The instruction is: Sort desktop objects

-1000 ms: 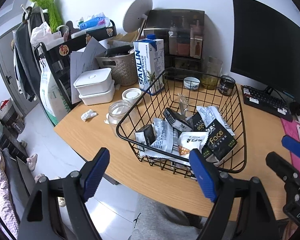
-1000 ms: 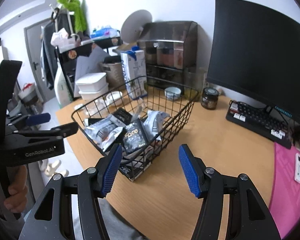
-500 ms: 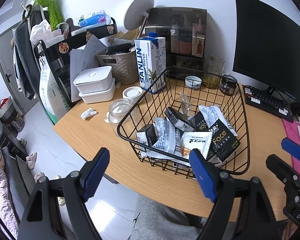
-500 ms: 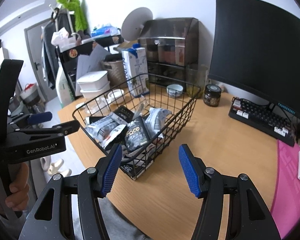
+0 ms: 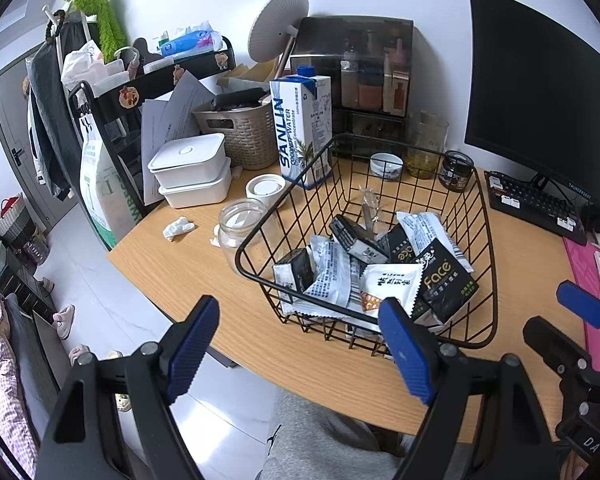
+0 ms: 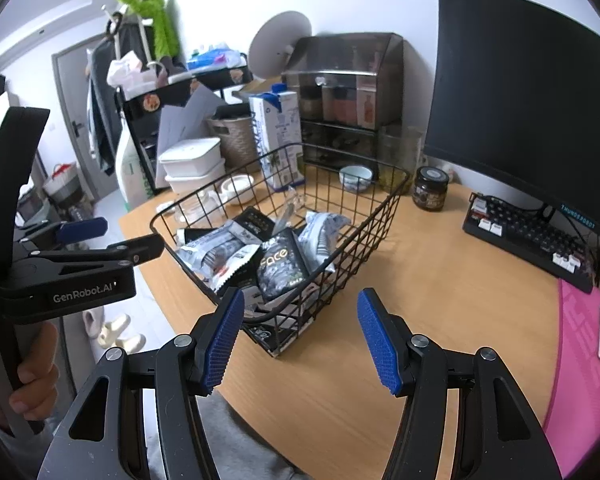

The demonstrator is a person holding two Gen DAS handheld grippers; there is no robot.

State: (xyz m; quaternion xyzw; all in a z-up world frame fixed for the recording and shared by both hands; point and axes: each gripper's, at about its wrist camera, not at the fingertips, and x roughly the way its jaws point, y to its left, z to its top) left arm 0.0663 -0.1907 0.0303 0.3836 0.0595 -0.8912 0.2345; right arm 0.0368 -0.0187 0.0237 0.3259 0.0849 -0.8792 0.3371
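Gaping wide and empty, both pairs of blue-padded jaws hang short of the near desk edge: the left gripper (image 5: 300, 346) faces the near-left corner of the black wire basket (image 5: 488, 240), and the right gripper (image 6: 302, 336) faces its near-right corner, touching nothing.

Inside the basket lies a heap of snack packets: a black "Face" sachet (image 5: 444, 280), a white printed pouch (image 5: 388, 284), silver-grey wrappers (image 5: 332, 272). I judge the sorting well along, since the loose sachets are gathered there. Left outside on the light wooden desk (image 6: 440, 292) are a clear glass jar (image 5: 240, 224), a crumpled white tissue (image 5: 178, 227), a tall blue-and-white water carton (image 5: 304, 128) and a dark lidded jar (image 6: 431, 188).

Only the left view shows the tissue clearly; the glass jar is hard to make out through the wires in the right view. Only the right view shows the bare hand (image 6: 36, 376) gripping the left tool's handle.
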